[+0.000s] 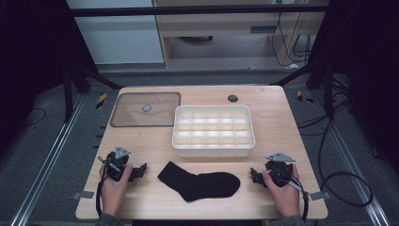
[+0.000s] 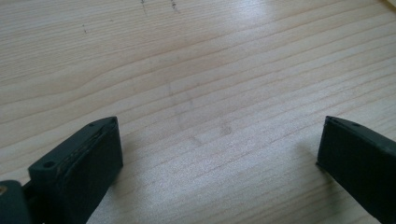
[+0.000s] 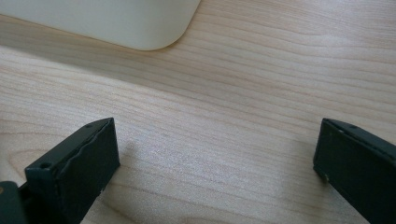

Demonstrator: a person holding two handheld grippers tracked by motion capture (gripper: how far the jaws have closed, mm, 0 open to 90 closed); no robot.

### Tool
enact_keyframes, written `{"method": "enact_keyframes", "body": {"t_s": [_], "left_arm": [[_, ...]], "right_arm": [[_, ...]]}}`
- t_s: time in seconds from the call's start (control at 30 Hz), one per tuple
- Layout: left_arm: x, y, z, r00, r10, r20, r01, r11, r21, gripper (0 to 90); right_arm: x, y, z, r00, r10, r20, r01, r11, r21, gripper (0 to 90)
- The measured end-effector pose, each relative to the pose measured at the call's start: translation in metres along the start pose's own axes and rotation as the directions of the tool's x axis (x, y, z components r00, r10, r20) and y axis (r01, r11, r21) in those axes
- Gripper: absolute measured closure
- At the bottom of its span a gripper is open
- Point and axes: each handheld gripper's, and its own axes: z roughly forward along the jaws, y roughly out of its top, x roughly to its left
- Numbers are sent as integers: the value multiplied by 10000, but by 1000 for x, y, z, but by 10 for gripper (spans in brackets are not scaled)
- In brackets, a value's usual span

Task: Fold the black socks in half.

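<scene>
black sock (image 1: 200,182) flat on table (image 1: 282,117), left gripper (image 1: 139,170) and right gripper (image 1: 255,176) flanking it, jaws spread wide, empty

Both hands rest low, left gripper (image 1: 139,170) and right gripper (image 1: 254,176) wide open.

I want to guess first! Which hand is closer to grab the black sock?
Probably the left gripper: its open jaws sit close beside the black sock at its cuff end. The right gripper, also open, is slightly farther from the toe.
</scene>
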Motion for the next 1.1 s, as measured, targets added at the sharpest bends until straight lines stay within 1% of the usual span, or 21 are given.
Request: {"method": "enact_keyframes", "body": {"t_s": [0.13,0.23,0.27,0.3,0.33,0.37,0.4,0.43,0.47,0.5,0.53,0.57,0.63,0.67,0.77,0.8,0.83,0.9,0.93,0.97,1.1], "left_arm": [[-3,2,2,9995,-228,-221,228,9997,0,0],[-4,2,2,9997,-200,-114,200,9998,-23,0],[-6,3,-1,9988,-406,278,410,9990,-152,15],[-9,3,-4,9980,-447,455,455,9988,-164,45],[-13,4,-9,9979,-386,520,391,9992,-94,54],[-13,4,-9,9979,-386,520,391,9992,-94,54],[-19,9,-18,9977,-89,675,79,9999,147,59],[-19,9,-18,9977,-89,675,79,9999,147,61],[-22,13,-23,9964,-100,841,79,9996,254,60],[-28,23,-31,9895,-132,1439,66,9989,461,59],[-28,23,-31,9895,-132,1439,66,9989,461,59],[-33,32,-40,9869,-41,1610,-73,9975,700,57],[-39,41,-45,9822,-29,1880,-124,9967,806,56],[-39,41,-45,9822,-29,1880,-124,9967,806,53],[-47,48,-45,9823,241,1859,-461,9923,1149,57],[-53,50,-43,9797,313,1980,-597,9884,1396,61],[-53,50,-43,9797,313,1980,-597,9884,1396,65],[-62,53,-41,9762,553,2096,-899,9831,1593,74],[-62,53,-41,9762,553,2096,-899,9831,1593,82],[-68,54,-40,9721,628,2261,-1022,9806,1671,91],[-78,58,-38,9670,835,2407,-1288,9753,1793,120]], "right_arm": [[0,0,0,10000,15,18,-15,10000,1,4],[0,0,0,10000,31,-20,-32,10000,-17,11],[0,0,-1,10000,35,-3,-35,10000,-40,27],[0,0,-2,10000,33,-17,-33,10000,-1,58],[0,1,-4,10000,62,-5,-62,10000,56,118],[0,1,-4,10000,62,-5,-62,10000,56,118],[1,5,-12,9990,277,-340,-277,9996,11,117],[1,5,-12,9990,277,-340,-277,9996,11,117],[5,11,-22,9984,57,-562,-57,10000,-6,167],[7,12,-26,9979,-175,-627,176,9998,16,189],[7,12,-26,9979,-175,-627,176,9998,16,189],[12,14,-36,9951,-258,-956,286,9992,282,235],[15,17,-43,9884,-169,-1512,243,9986,477,285],[15,17,-43,9884,-169,-1512,243,9986,477,285],[18,22,-49,9790,-165,-2033,307,9973,668,346],[22,26,-51,9723,-150,-2331,362,9956,868,377],[24,28,-52,9691,-169,-2462,433,9938,1022,389],[28,31,-54,9648,-205,-2621,527,9918,1165,422],[28,31,-54,9648,-205,-2621,527,9918,1165,422],[33,34,-54,9569,-195,-2897,605,9892,1333,436],[44,38,-52,9488,-379,-3135,878,9853,1467,466]]}}
